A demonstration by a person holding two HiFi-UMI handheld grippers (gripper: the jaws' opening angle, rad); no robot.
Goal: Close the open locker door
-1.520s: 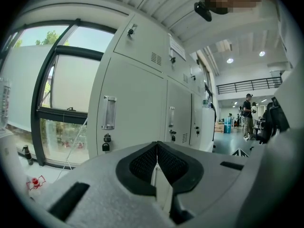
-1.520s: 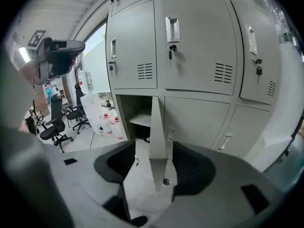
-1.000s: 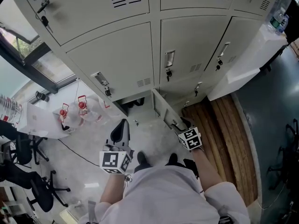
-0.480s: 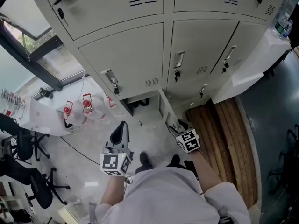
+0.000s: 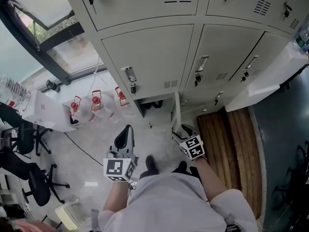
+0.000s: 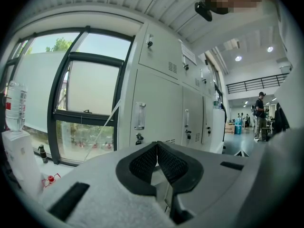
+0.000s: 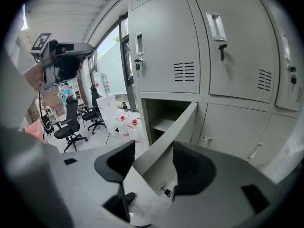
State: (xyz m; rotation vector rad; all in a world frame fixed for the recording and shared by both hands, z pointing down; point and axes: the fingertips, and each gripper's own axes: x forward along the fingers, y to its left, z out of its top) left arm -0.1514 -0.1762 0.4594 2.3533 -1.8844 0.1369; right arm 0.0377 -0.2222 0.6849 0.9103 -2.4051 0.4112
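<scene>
One open locker door (image 7: 183, 120) lies between jaws of the right gripper (image 7: 153, 148).

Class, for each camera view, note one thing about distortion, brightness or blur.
Head view: grey metal locker fronts splay outward. Left gripper view: dark round vignette, bright window washed out. Right gripper view: fisheye bends the open grey locker door.

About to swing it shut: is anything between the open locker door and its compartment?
Nothing visible does. The locker door stands ajar, its free edge between the open jaws of the right gripper. The compartment shows only a bare shelf inside, with nothing jutting past its frame.
</scene>
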